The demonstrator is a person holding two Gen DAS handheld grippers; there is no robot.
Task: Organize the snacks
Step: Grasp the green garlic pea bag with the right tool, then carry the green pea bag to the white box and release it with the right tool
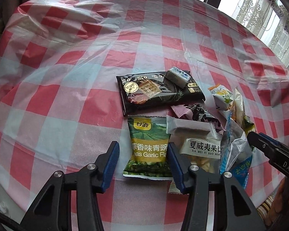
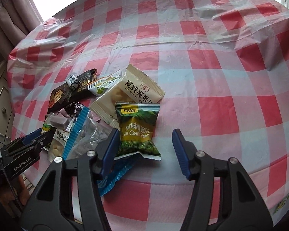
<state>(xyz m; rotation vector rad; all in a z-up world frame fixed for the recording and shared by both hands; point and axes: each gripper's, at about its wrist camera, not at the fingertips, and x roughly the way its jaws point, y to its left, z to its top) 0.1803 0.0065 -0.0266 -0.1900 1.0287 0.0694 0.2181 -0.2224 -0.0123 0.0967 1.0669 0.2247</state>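
A heap of snack packets lies on the red-and-white checked tablecloth. My left gripper stands open astride a green garlic-pea packet; its left pad is clear of the packet and its right pad is at the packet's edge. My right gripper is open around a second green pea packet, with the right pad well clear. Beside them lie a cream nut packet, a clear blue-edged bag, a black cracker packet and a small white bar. The right gripper also shows at the pile's right.
A yellow-and-white packet and a pink-and-black wrapper sit in the same heap. The cloth is wrinkled at the far left. Curtains hang past the table's right edge. The round table's near edge is close.
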